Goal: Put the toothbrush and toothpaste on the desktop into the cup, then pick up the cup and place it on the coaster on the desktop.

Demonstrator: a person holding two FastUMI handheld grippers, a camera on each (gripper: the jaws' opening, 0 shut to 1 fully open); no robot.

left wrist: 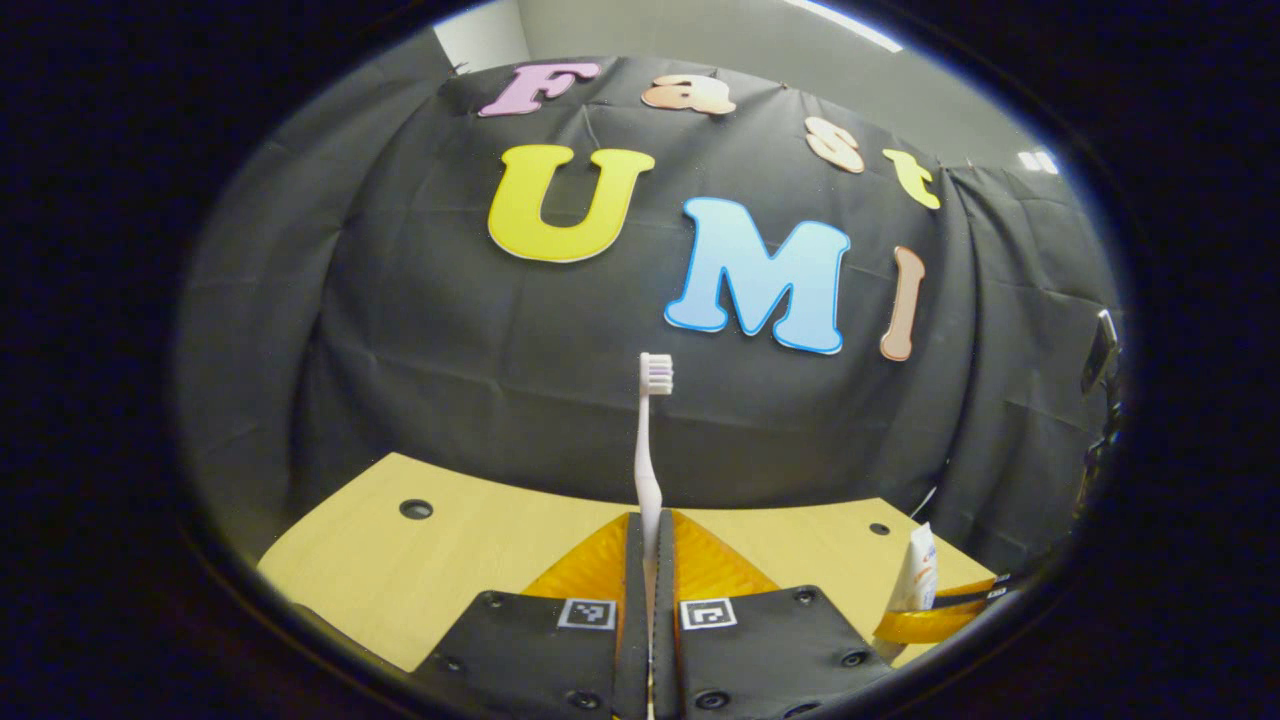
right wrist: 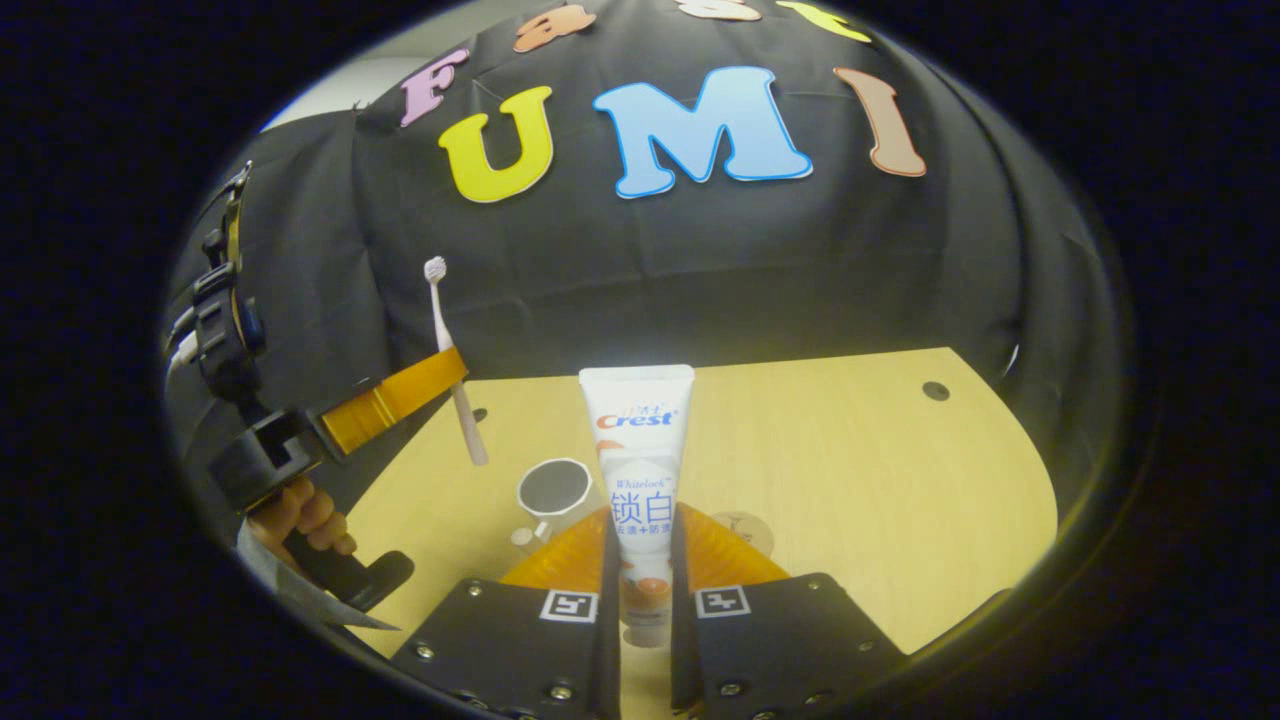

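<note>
Both grippers are clamped on loads above the tabletop [right wrist: 850,450]: toothbrush [left wrist: 649,450] by the left gripper [left wrist: 650,600], toothpaste [right wrist: 640,470] by the right gripper [right wrist: 640,590]. Nothing is yet placed in the cup [right wrist: 553,489], mid-table below; the coaster [right wrist: 745,530] is unused just beside it.

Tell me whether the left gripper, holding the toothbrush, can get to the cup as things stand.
Probably yes. The left gripper holds the pale pink toothbrush upright above the bare wooden desktop, and the white cup's open mouth looks unobstructed just beyond it.
</note>
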